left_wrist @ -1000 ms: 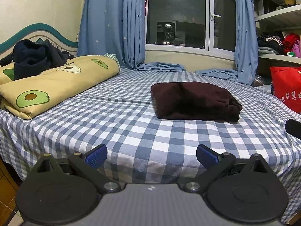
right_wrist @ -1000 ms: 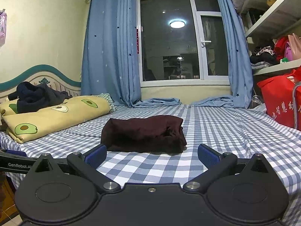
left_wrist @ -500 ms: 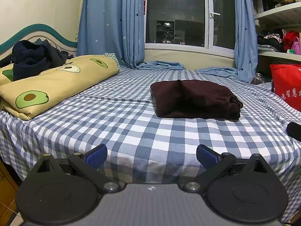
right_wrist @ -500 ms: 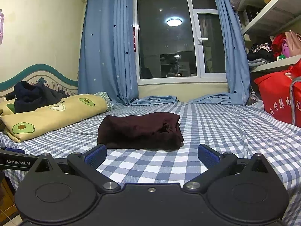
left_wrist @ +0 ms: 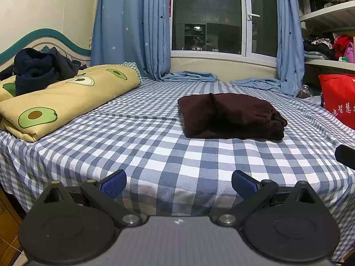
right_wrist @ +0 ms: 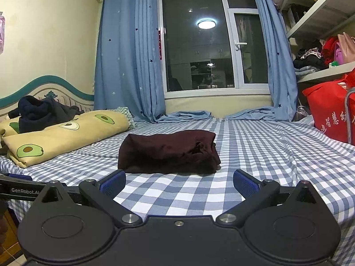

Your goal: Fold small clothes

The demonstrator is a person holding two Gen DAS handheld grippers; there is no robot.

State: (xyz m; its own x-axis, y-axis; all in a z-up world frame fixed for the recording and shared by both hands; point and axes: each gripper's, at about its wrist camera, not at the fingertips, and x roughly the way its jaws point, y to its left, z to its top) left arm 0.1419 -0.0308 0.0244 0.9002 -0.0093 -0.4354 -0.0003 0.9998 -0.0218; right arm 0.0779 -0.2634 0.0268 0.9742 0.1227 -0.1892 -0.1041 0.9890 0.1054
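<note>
A dark maroon garment [left_wrist: 233, 116] lies folded in a compact bundle on the blue-checked bed [left_wrist: 155, 150]; it also shows in the right wrist view [right_wrist: 168, 154]. My left gripper [left_wrist: 178, 182] is open and empty, held back near the bed's front edge, well short of the garment. My right gripper [right_wrist: 179, 182] is open and empty, just in front of the garment. The edge of the right gripper [left_wrist: 345, 156] shows at the right of the left wrist view. The left gripper's body [right_wrist: 20, 190] shows at the left of the right wrist view.
A rolled yellow avocado-print quilt [left_wrist: 64, 102] with a dark navy garment [left_wrist: 40, 69] on it lies at the bed's left. A red bag [left_wrist: 339, 98] stands at the right below shelves. Blue curtains [left_wrist: 131, 28] and a window lie behind the bed.
Both cameras have tilted slightly upward and the garment sits a little lower in view. Both grippers stay open and empty. The garment has not moved.
</note>
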